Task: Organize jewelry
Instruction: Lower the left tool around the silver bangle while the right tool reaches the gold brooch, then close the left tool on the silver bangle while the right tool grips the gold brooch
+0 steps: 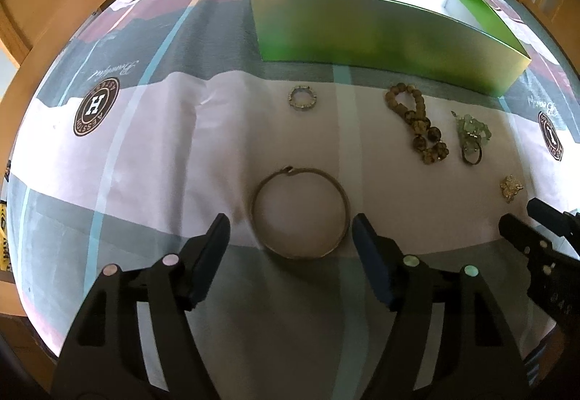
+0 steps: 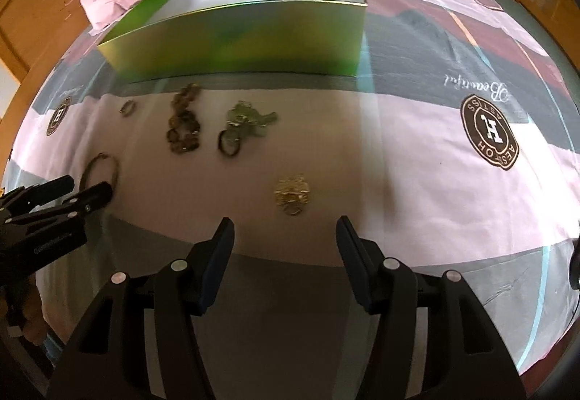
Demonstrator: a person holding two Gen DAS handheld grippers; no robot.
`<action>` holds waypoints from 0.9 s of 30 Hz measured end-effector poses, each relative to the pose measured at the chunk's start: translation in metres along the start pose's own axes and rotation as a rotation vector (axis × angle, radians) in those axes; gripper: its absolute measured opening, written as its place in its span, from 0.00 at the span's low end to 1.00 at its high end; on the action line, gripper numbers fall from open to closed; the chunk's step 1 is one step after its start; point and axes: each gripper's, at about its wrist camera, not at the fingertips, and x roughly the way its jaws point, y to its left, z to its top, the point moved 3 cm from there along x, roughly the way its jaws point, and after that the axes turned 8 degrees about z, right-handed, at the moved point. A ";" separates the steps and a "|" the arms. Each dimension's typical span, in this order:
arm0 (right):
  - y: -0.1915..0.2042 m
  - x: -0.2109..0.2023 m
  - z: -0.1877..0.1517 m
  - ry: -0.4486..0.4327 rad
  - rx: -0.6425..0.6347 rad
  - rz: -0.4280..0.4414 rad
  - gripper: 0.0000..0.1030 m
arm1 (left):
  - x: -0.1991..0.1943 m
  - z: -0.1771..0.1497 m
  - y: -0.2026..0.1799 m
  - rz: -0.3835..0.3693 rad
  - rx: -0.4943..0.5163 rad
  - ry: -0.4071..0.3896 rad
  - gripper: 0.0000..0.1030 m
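Two grippers we held over the bed [image 1: 152, 132]. Our left gripper [image 1: 290, 237] stood open around the bangle [image 1: 300, 213], gripping nothing; our right gripper [image 2: 284, 237] gaped empty near the gold brooch [image 2: 291, 197], both pieces mid-bed before the green box [image 1: 380, 34].

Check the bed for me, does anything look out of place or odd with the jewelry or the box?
Nothing looks damaged or spilled. The green box sits upright and open, its visible inside empty. All the jewelry lies loose on the bedsheet in front of it: bangle, small ring, brown beads, green piece, gold brooch.
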 end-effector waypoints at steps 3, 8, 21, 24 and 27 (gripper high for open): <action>-0.001 0.005 0.004 -0.007 0.010 -0.010 0.56 | 0.004 -0.001 -0.003 -0.001 0.003 0.009 0.69; -0.002 0.009 0.006 -0.024 0.027 -0.039 0.56 | 0.008 -0.001 -0.004 -0.009 0.000 0.010 0.69; 0.001 0.012 0.011 -0.035 0.009 -0.065 0.22 | 0.010 0.001 0.001 -0.039 0.001 -0.006 0.58; 0.000 0.009 0.009 -0.031 0.008 -0.041 0.21 | 0.008 0.000 0.002 -0.046 -0.005 -0.008 0.58; 0.000 0.005 0.003 -0.022 0.001 -0.006 0.21 | 0.002 -0.001 0.001 -0.056 -0.007 -0.017 0.58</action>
